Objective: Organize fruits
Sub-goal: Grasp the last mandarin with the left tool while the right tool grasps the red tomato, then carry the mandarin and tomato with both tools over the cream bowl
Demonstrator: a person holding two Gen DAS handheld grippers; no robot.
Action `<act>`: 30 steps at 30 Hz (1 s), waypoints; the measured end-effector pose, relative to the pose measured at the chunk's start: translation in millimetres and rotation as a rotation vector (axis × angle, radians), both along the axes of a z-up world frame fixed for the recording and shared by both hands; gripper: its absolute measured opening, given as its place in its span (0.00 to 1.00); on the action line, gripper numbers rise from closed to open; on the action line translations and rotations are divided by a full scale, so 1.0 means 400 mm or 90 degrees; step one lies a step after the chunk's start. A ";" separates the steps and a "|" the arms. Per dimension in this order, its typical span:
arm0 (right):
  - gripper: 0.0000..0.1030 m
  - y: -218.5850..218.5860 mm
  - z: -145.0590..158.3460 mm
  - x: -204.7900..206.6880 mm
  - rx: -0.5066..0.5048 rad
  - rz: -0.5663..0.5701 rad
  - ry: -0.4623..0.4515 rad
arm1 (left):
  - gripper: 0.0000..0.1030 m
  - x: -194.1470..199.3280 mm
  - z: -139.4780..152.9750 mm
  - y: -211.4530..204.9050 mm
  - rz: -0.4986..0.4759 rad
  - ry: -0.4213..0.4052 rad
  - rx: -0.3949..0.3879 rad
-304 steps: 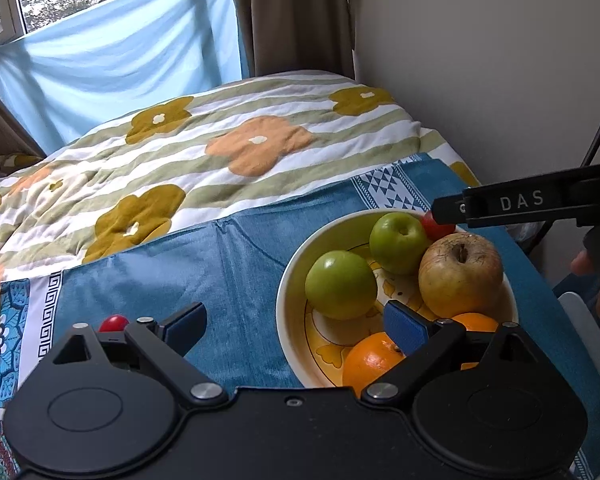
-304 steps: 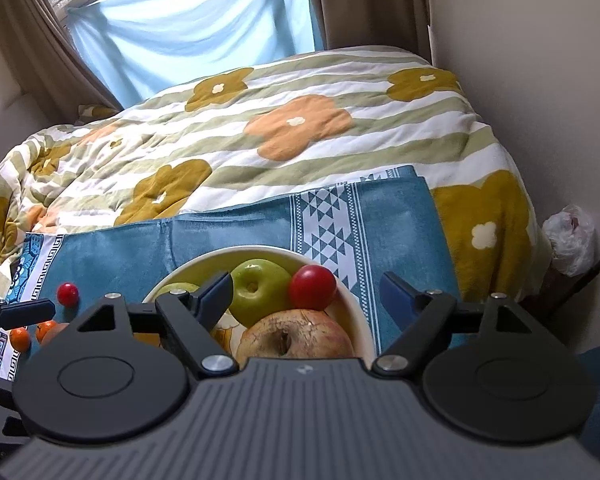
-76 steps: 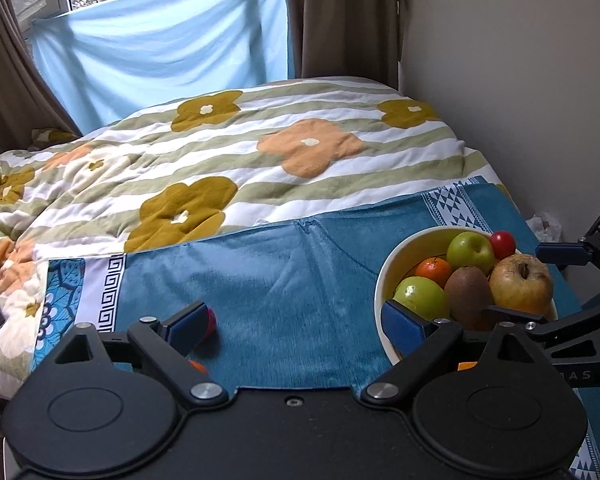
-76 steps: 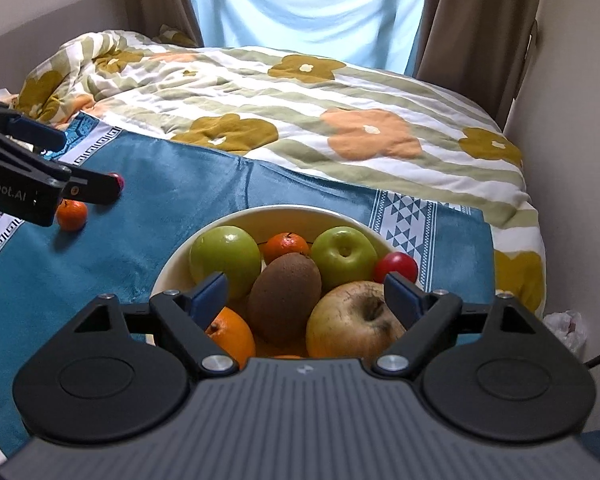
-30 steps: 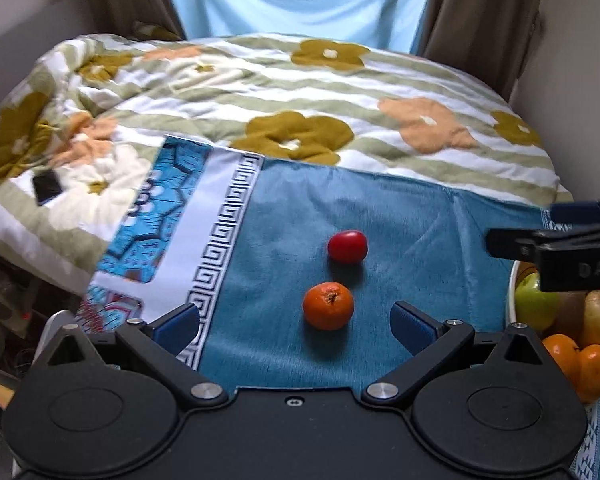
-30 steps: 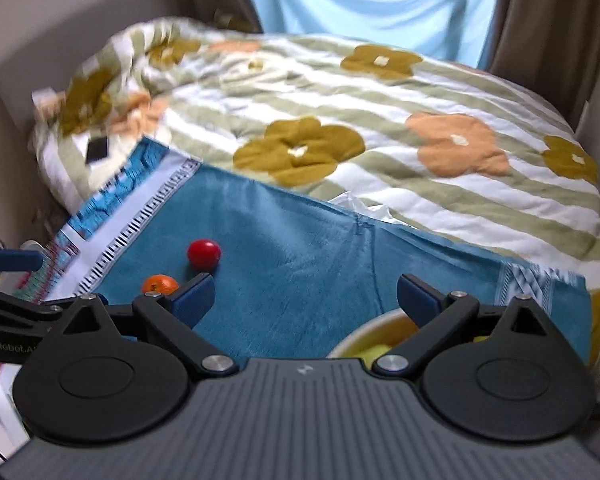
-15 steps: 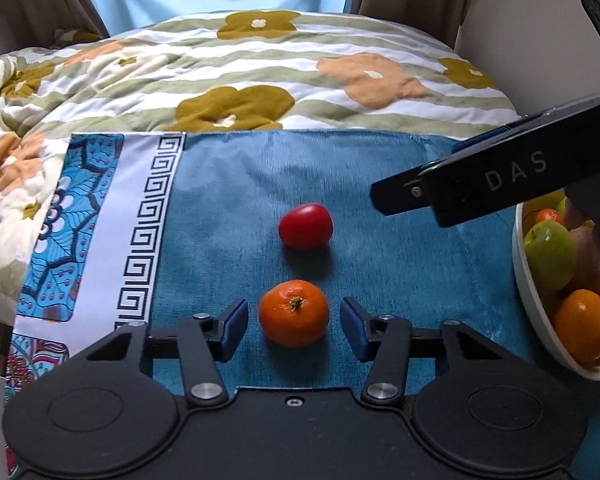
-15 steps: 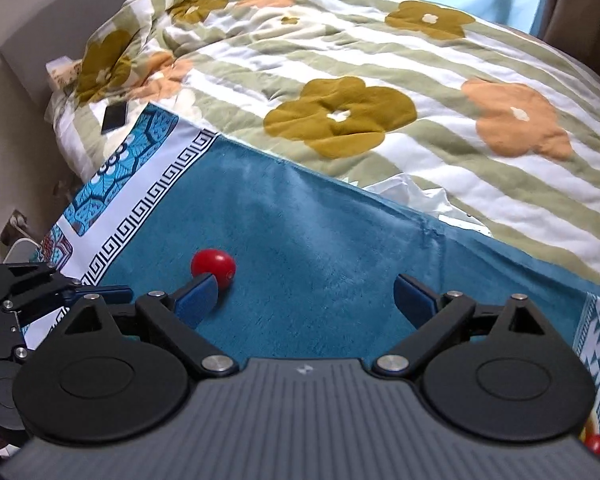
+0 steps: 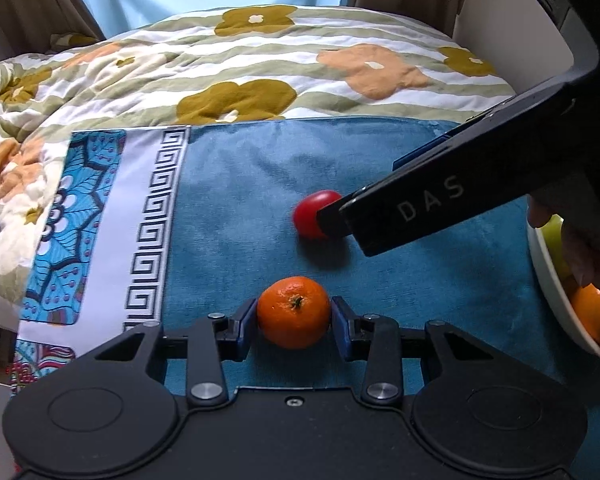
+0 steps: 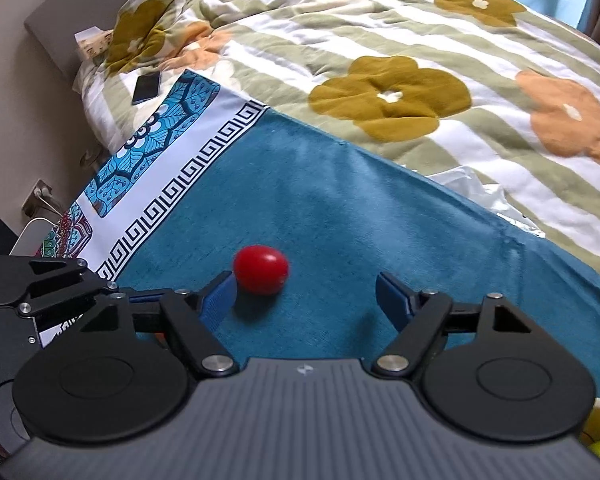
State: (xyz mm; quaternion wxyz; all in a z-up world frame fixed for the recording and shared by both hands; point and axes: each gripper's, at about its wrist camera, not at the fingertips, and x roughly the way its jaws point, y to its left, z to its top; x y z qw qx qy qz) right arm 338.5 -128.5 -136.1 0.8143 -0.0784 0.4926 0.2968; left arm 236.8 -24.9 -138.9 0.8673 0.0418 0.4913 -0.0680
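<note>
Mostly done, with the bowl (image 9: 547, 276) at right holding fruit: left gripper (image 9: 294, 322) clamps the mandarin (image 9: 294, 312) on the cloth (image 9: 236, 184), while right gripper (image 10: 305, 296) gapes beside the tomato (image 10: 262, 269) just beyond.

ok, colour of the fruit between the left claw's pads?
Orange: a mandarin, clearest in the left wrist view.

Loose fruit on the blue cloth (image 9: 240, 184): 2 pcs. 1 mandarin (image 9: 294, 312), btwn the left gripper (image 9: 294, 322) pads, both touching it. 1 red tomato (image 10: 262, 269), just ahead of the right gripper (image 10: 305, 294), next to its left pad, jaws wide apart.

Bowls: 1, white bowl (image 9: 547, 280), off to the left gripper's right side. Inside, visible: 1 green fruit, approx 1–2 orange ones; rest hidden, can't count.

Grippers: 2. Phones: 1, a dark phone (image 10: 146, 87) on the floral quilt (image 10: 399, 48), far ahead-left of right gripper.
</note>
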 end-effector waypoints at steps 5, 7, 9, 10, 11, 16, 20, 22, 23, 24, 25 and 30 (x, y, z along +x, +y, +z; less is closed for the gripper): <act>0.76 0.028 -0.016 0.000 0.005 0.015 0.013 | 0.42 -0.005 0.002 0.025 0.014 0.001 0.003; 0.72 0.039 -0.020 0.000 0.006 0.016 0.014 | 0.42 -0.007 0.003 0.030 0.019 0.003 -0.001; 0.70 0.048 -0.021 -0.001 0.008 0.018 0.014 | 0.42 -0.008 0.004 0.031 0.020 0.002 0.002; 0.68 0.052 -0.021 -0.002 0.009 0.019 0.014 | 0.42 -0.010 0.005 0.032 0.022 0.001 0.003; 0.68 0.055 -0.022 -0.002 0.010 0.020 0.014 | 0.42 -0.010 0.004 0.034 0.024 0.000 0.003; 0.63 0.072 -0.024 -0.009 0.003 0.023 0.005 | 0.42 -0.021 0.006 0.048 0.039 -0.001 0.008; 0.48 0.083 -0.022 -0.020 -0.021 0.028 -0.015 | 0.42 -0.035 0.007 0.065 0.060 -0.002 0.011; 0.48 0.084 -0.016 -0.033 -0.024 0.031 -0.028 | 0.41 -0.043 0.012 0.073 0.072 -0.007 0.013; 0.48 0.082 -0.010 -0.040 -0.021 0.033 -0.034 | 0.41 -0.048 0.015 0.077 0.076 -0.009 0.013; 0.48 0.080 -0.005 -0.047 -0.019 0.033 -0.039 | 0.41 -0.054 0.022 0.080 0.081 -0.014 0.013; 0.48 0.076 0.001 -0.055 -0.015 0.032 -0.043 | 0.41 -0.058 0.028 0.080 0.084 -0.018 0.013; 0.48 0.037 0.043 -0.100 0.009 0.006 -0.058 | 0.41 -0.087 0.069 0.072 0.092 -0.039 0.015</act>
